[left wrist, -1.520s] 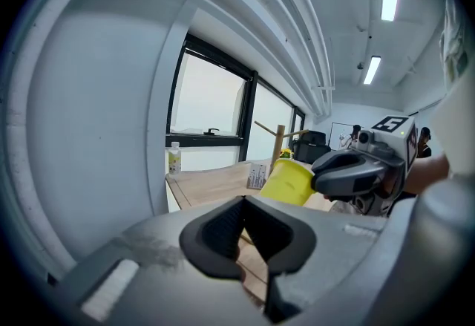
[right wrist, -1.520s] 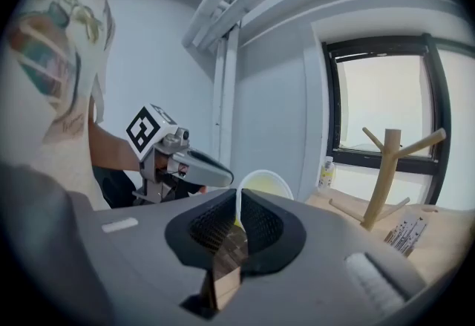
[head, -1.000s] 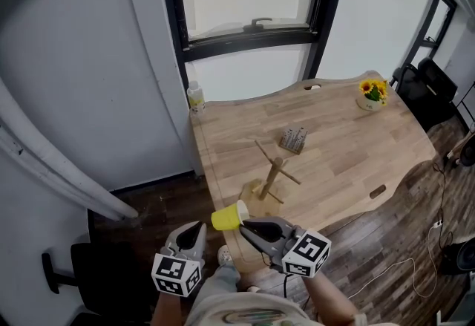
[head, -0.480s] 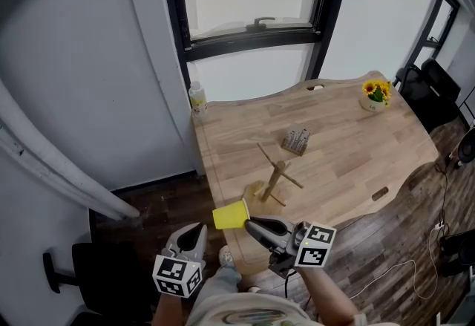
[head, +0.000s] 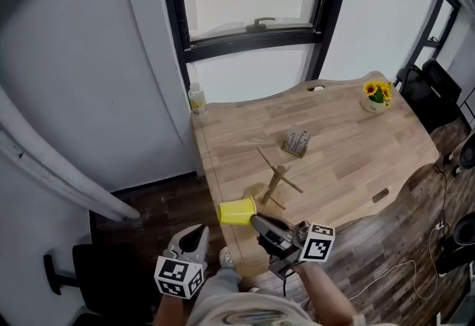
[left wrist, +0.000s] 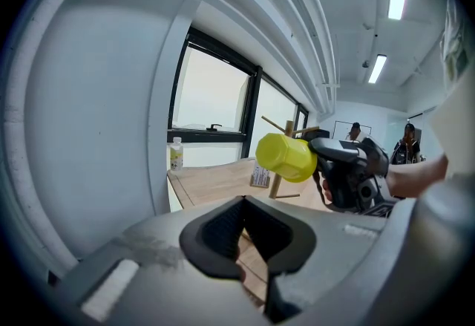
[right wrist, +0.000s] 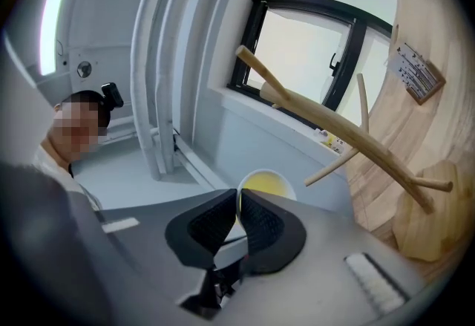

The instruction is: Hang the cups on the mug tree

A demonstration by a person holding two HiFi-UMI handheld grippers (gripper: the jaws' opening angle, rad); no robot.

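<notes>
A yellow cup [head: 237,211] lies on its side in the air at the table's near edge, and my right gripper [head: 259,221] is shut on its rim. The right gripper view shows that rim [right wrist: 266,185] pinched between the pads, mouth facing the camera. The wooden mug tree [head: 276,182] stands on the table just beyond the cup, its pegs bare; in the right gripper view the mug tree [right wrist: 349,135] crosses close ahead. My left gripper [head: 194,237] hangs low at the left, shut with nothing in it. From there I see the cup [left wrist: 286,157] in front of the tree.
The wooden table [head: 356,161] carries a small card holder [head: 295,142], a sunflower pot [head: 378,93] at the far right and a bottle [head: 197,99] at the far left corner. A window wall is behind; a black chair [head: 432,85] stands to the right.
My right gripper has rolled and carried the yellow cup a little to the right, closer to the mug tree. The left gripper has stayed where it was.
</notes>
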